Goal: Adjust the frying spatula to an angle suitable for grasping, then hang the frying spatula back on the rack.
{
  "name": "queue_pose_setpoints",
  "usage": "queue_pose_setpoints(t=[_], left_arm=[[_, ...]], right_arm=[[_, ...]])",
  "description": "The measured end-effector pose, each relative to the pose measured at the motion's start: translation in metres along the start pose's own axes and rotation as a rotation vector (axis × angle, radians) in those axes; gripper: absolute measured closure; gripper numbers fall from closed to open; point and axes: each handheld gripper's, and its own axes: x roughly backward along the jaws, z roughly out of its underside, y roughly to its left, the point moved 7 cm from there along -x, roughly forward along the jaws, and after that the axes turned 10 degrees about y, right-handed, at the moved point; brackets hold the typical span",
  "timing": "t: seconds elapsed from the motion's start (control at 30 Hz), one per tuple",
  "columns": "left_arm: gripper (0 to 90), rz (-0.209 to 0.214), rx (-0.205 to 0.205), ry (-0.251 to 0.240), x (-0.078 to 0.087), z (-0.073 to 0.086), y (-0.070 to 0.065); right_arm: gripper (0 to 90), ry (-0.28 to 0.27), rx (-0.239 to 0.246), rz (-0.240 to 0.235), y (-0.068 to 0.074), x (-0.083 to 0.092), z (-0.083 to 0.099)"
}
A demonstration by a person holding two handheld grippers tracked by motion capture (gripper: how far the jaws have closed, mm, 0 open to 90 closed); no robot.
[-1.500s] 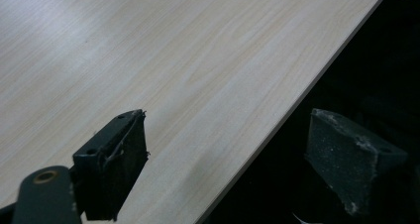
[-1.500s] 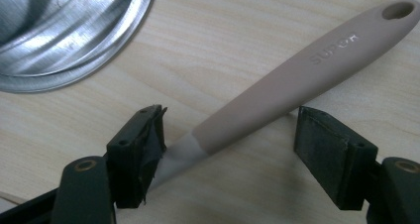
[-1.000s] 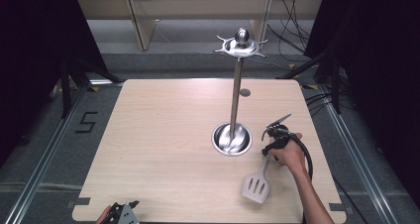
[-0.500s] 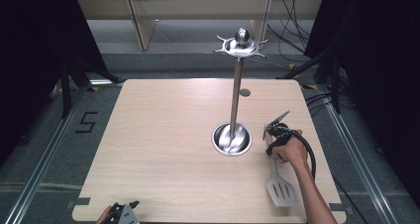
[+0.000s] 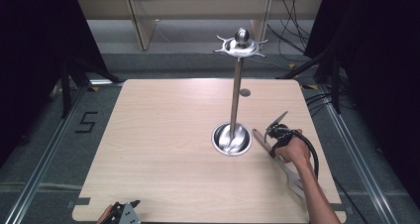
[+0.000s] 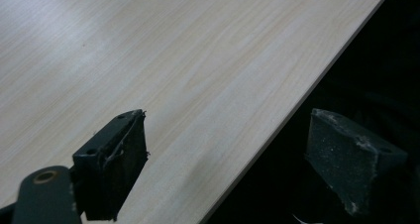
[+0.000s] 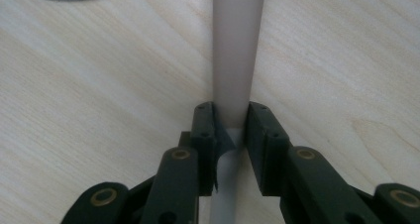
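We see the wooden table point(image 5: 163, 149) first, with the tall metal utensil stand point(image 5: 236, 92) rising from its round base point(image 5: 232, 138) right of centre, its hook ring at the top bare. Beside the base, toward the right edge, the slotted spatula point(image 5: 277, 159) lies flat on the wood, handle pointing at the stand and blade toward us near the right forearm. A second ago it lay angled the other way, blade nearer the middle of the table; it has swung round to line up with the hand.

Our right gripper point(image 5: 271, 140) sits over the handle, and its jaws have just been closing: in the right gripper view the pale handle point(image 7: 236, 50) runs straight up between the two pads point(image 7: 204, 130), which now press on it from both sides. So we judge the pick-up made, and lifting toward a hook comes next.

Our left gripper point(image 5: 124, 213) waits at the near table edge, jaws spread wide on nothing.
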Motion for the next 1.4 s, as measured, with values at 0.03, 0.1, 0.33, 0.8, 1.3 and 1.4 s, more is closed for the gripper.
queue_pose_setpoints(t=[0.03, 0.1, 0.33, 0.8, 1.3, 1.4], left_arm=[[15.3, 0.002, -0.008, 0.003, 0.000, 0.000, 0.000], [15.3, 0.008, 0.013, -0.012, 0.001, -0.001, 0.000], [15.2, 0.002, 0.001, -0.007, 0.001, -0.001, 0.000], [15.2, -0.009, 0.022, -0.016, -0.001, 0.001, 0.002], [15.3, -0.001, 0.038, -0.019, -0.001, 0.002, 0.001], [15.3, 0.006, 0.033, -0.018, -0.001, 0.003, 0.001]], right_arm=[[75.4, -0.003, -0.001, 0.003, 0.000, 0.000, 0.000], [75.4, 0.001, 0.015, 0.009, -0.001, 0.000, 0.001], [75.4, -0.037, 0.031, 0.017, 0.001, 0.005, 0.005], [75.7, -0.276, 0.085, 0.059, -0.001, 0.049, 0.031], [75.8, -0.551, 0.089, 0.033, -0.002, 0.092, 0.054], [75.8, -0.586, 0.101, 0.042, -0.005, 0.100, 0.058]])
